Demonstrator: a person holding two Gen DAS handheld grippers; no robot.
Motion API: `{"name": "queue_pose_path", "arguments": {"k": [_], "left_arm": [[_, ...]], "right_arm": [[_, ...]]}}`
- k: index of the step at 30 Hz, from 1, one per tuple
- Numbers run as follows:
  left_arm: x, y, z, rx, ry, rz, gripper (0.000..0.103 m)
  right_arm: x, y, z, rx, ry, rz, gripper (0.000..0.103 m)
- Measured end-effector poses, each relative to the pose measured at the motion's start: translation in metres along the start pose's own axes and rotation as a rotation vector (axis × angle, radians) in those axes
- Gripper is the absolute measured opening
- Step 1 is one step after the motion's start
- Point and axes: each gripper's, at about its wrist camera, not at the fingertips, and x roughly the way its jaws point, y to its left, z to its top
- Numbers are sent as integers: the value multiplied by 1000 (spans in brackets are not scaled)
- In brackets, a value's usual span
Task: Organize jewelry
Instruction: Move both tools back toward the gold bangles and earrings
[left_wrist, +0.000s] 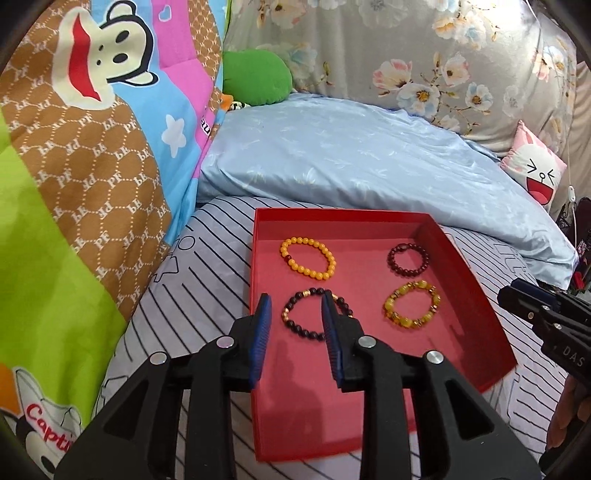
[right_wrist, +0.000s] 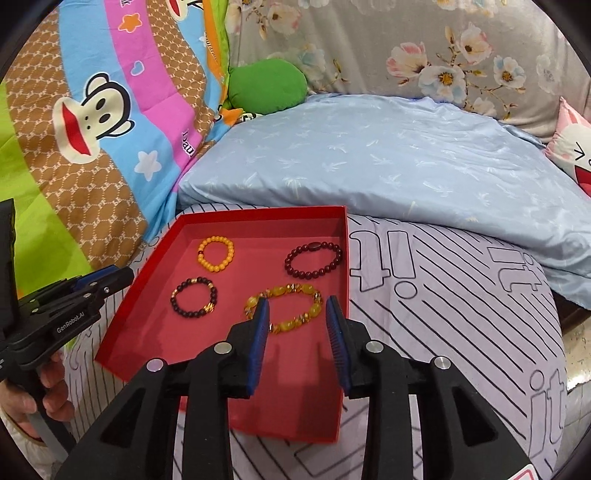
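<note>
**Four bracelets in tray, both grippers empty**

Bedding all round: striped sheet carried the red tray. Inside, orange bracelet far-left corner, maroon bracelet far-right, dark bracelet & amber bracelet nearer. My left gripper & right gripper hung above, jaws part spread, pinching nothing. Placing step looked done; next prob. backing both off w/o nudging tray.
</note>
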Motion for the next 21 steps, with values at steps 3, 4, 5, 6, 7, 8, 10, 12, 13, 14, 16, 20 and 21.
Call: {"name": "queue_pose_path", "arguments": {"k": [3, 4, 5, 6, 7, 8, 10, 12, 13, 14, 16, 20, 21], "left_arm": [[-16, -2, -11, 1, -1, -5, 27], [-21, -3, -15, 0, -2, -2, 27], [-27, -3, -19, 0, -2, -4, 27], [-32, -3, -24, -2, -4, -6, 27], [-35, -3, -27, -3, -3, -7, 27], [-41, -4, -32, -1, -2, -6, 27], [-50, -6, -42, 11, -6, 3, 27], [-57, -6, -51, 21, -6, 8, 27], [-61, -6, -56, 21, -3, 4, 27], [-65, -6, -61, 19, 0, 0, 27], [-71, -7, -74, 20, 9, 0, 27], [-81, -12, -100, 32, 28, 4, 27], [-83, -13, -106, 30, 33, -3, 27]], "right_arm": [[-15, 5, -11, -17, -7, -9, 32], [-21, 6, -16, -23, -11, -14, 32], [-26, 8, -22, -28, -12, -16, 32], [-31, 10, -26, -33, -12, -16, 32], [-34, 11, -30, -35, -12, -16, 32], [-39, 11, -35, -35, -11, -15, 32], [-47, 14, -46, -31, -6, -9, 32], [-55, 15, -58, -24, 4, 1, 32], [-58, 16, -64, -22, 8, 3, 32], [-61, 17, -69, -20, 14, 6, 32], [-66, 19, -83, -16, 27, 7, 32], [-75, 20, -113, 10, 68, 26, 32], [-76, 21, -119, 15, 78, 29, 32]]}}
